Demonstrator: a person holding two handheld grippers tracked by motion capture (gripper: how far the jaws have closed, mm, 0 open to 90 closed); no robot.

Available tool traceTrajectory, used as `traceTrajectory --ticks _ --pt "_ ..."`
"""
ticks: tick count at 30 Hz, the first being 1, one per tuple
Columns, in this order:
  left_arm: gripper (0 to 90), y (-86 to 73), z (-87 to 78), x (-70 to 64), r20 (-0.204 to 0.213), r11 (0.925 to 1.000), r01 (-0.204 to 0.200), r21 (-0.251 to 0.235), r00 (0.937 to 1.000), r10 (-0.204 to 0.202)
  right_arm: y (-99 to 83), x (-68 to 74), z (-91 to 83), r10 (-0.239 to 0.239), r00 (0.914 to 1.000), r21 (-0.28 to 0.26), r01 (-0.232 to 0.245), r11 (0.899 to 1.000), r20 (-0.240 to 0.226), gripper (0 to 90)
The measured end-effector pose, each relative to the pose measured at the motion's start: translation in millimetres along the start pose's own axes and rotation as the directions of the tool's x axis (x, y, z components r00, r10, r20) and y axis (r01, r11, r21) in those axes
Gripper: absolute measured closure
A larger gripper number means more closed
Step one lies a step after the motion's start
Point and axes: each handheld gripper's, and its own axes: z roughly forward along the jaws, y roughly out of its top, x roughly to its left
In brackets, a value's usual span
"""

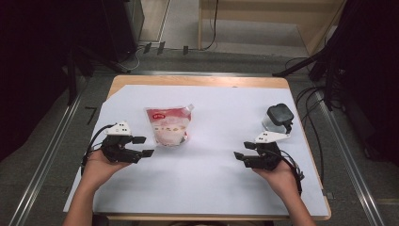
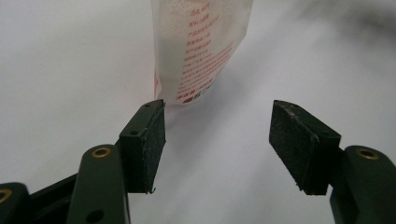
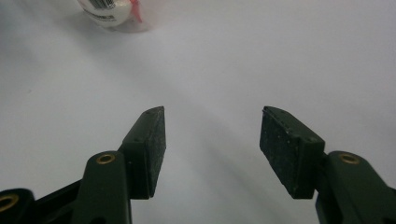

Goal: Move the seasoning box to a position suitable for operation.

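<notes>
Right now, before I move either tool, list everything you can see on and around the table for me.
White and red printed plastic pouch: one, white with red top and red print, lying left of table centre, just ahead of the left tool.
Black lidded clear container: one, black top over clear body, far right of the table, beyond the right tool.
White paper sheet: one, white, covering most of the tabletop.
Wooden table: one, light wood, edge showing at the far side.
Left tool: one, black with white top, jaws open, near the pouch.
Right tool: one, black with white top, jaws open, over bare sheet.
Hands: two, holding the tools from the near edge.
</notes>
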Motion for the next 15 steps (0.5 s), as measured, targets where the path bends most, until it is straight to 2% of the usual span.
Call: traceTrajectory --ticks 3,6,9,15 --pt "37.2 1.5 -1.0 -1.3 -0.002 0.9999 -0.009 -0.014 1.0 0.009 0.1 -0.1 0.6 0.001 1.0 0.001 -0.001 1.0 0.002 41.5" --pt "37.2 2.0 -1.7 -1.8 -0.002 0.9999 -0.015 -0.007 0.9999 0.015 0.3 -1.4 -1.1 -0.003 0.9999 -0.001 0.003 1.0 0.011 40.4" --pt "38.5 2.7 -3.3 -3.1 0.003 0.9997 -0.022 -0.011 0.9997 0.023 -0.2 -4.0 -3.4 0.012 0.9998 -0.005 -0.012 1.0 0.015 40.0" --pt "38.9 11.6 -6.5 -14.1 0.026 0.9986 -0.049 -0.021 0.9984 0.05 -2.2 -16.2 -16.6 0.031 0.9975 -0.029 -0.029 0.999 0.064 38.9"
